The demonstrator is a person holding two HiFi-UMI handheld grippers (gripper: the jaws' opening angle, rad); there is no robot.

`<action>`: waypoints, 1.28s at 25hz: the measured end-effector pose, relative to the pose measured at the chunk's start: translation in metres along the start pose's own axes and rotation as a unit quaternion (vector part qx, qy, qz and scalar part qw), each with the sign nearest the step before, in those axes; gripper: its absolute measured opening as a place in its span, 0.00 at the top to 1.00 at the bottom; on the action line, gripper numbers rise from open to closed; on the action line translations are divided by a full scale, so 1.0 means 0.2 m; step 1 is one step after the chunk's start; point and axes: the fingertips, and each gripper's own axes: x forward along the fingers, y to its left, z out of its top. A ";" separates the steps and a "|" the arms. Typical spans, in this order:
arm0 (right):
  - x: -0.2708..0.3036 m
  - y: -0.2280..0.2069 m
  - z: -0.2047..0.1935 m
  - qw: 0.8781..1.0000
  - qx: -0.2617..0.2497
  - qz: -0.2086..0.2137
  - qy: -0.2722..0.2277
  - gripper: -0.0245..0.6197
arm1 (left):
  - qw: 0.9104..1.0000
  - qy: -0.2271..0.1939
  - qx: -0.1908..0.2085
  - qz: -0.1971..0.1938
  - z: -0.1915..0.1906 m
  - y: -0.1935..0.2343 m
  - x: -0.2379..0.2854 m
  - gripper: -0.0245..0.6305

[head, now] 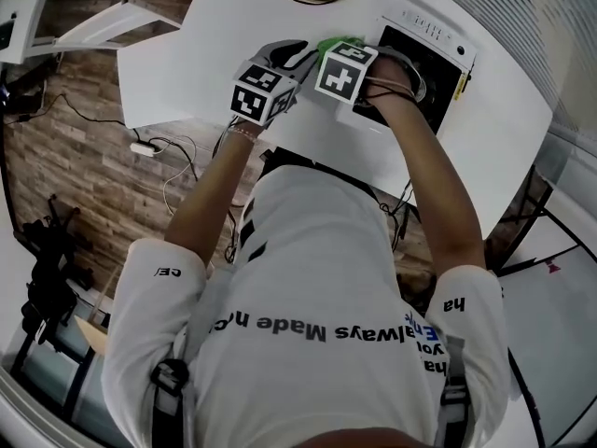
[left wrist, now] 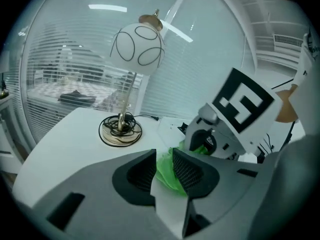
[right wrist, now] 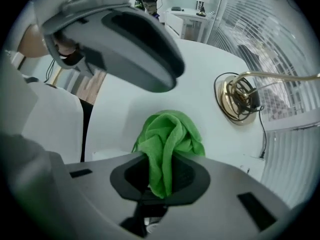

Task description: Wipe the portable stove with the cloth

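Observation:
The green cloth (head: pixel 338 42) hangs bunched from my right gripper (head: pixel 334 54), just left of the white portable stove with its black top (head: pixel 422 63). In the right gripper view the jaws (right wrist: pixel 160 173) are shut on a fold of the cloth (right wrist: pixel 170 134), and the rest droops over the white table. My left gripper (head: pixel 297 57) sits close beside it on the left. Its jaws (left wrist: pixel 163 157) stand a narrow gap apart, with the cloth (left wrist: pixel 167 176) showing through the gap beyond them. The left gripper (right wrist: pixel 150 59) hovers above the cloth, apart from it.
A desk lamp with a round white shade (left wrist: pixel 137 49) and a cable-wrapped base (left wrist: pixel 120 131) stands on the white table (head: pixel 233 26) behind the grippers. Window blinds run along the far side. Cables and a power strip (head: pixel 145 147) lie on the wooden floor at left.

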 end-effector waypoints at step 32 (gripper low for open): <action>-0.04 0.77 -0.03 0.984 0.000 -0.118 -0.132 0.87 | 0.993 0.054 0.087 -0.061 0.06 -0.47 0.36 0.82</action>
